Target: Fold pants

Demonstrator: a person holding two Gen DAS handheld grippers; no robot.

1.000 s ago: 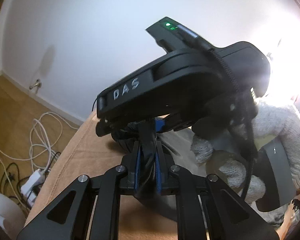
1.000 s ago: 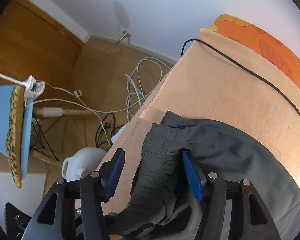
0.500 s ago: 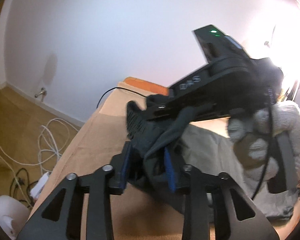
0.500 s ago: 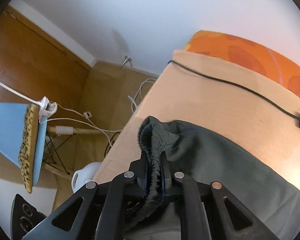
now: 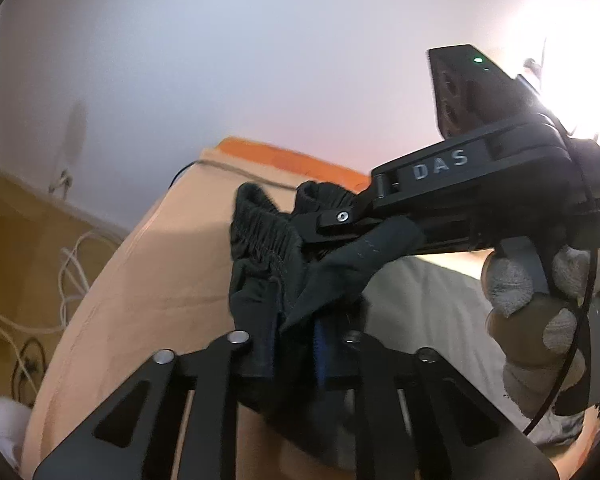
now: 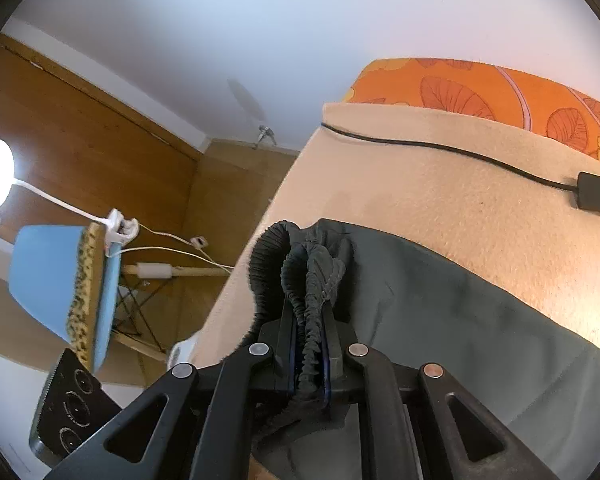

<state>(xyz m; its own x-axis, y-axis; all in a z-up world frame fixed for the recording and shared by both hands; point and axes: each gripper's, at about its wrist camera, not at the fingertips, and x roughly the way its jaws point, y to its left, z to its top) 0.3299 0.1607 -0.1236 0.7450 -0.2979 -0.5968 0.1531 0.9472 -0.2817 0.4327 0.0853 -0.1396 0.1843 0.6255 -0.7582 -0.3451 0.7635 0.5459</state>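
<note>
Dark grey pants [image 6: 440, 320] lie on a beige blanket [image 6: 440, 184]. Their gathered elastic waistband [image 6: 312, 276] stands up, bunched between the blue pads of my right gripper [image 6: 308, 336], which is shut on it. In the left wrist view the same waistband [image 5: 260, 236] rises in front of my left gripper [image 5: 296, 332], whose jaws are closing with dark pants fabric pinched between the pads. The right gripper [image 5: 312, 236] reaches in from the right, held by a gloved hand [image 5: 540, 320], and grips the cloth just beyond the left one.
An orange patterned pillow [image 6: 480, 88] lies at the far end of the bed. A black cable with an adapter [image 6: 596, 192] crosses the blanket. Left of the bed edge are a wooden floor, white cables [image 5: 72, 264] and a blue chair [image 6: 60, 280].
The right gripper has shut on the waistband, which it straddled open a second ago. The left gripper loosened and pinched the fabric again. Both have shifted, with the waistband lifted off the blanket.
</note>
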